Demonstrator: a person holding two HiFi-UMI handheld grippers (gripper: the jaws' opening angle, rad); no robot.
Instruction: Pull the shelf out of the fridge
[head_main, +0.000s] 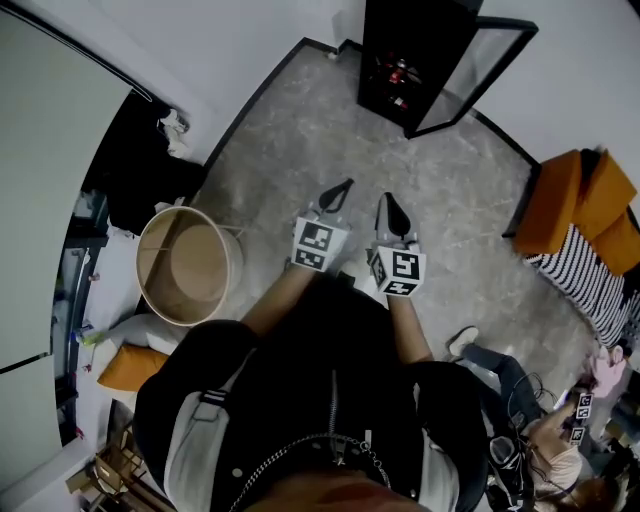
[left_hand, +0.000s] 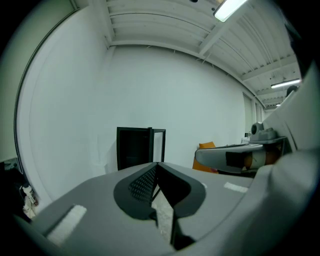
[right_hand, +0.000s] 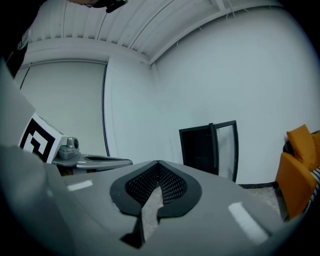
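Observation:
A small black fridge (head_main: 410, 60) stands against the far wall with its glass door (head_main: 470, 75) swung open to the right; red items show inside, and I cannot make out the shelf. It also appears as the black fridge (left_hand: 134, 148) in the left gripper view and the black fridge (right_hand: 200, 147) in the right gripper view. My left gripper (head_main: 345, 186) and right gripper (head_main: 392, 205) are held side by side over the bare floor, well short of the fridge. Both are shut with nothing between the pads, as the left gripper (left_hand: 157, 165) and right gripper (right_hand: 158, 164) tips show.
A round tan basket (head_main: 188, 262) stands on the floor at left, next to dark clothing. An orange chair (head_main: 575, 205) with a striped cloth sits at right. A seated person (head_main: 540, 430) is at the lower right. Grey floor (head_main: 300, 140) lies between me and the fridge.

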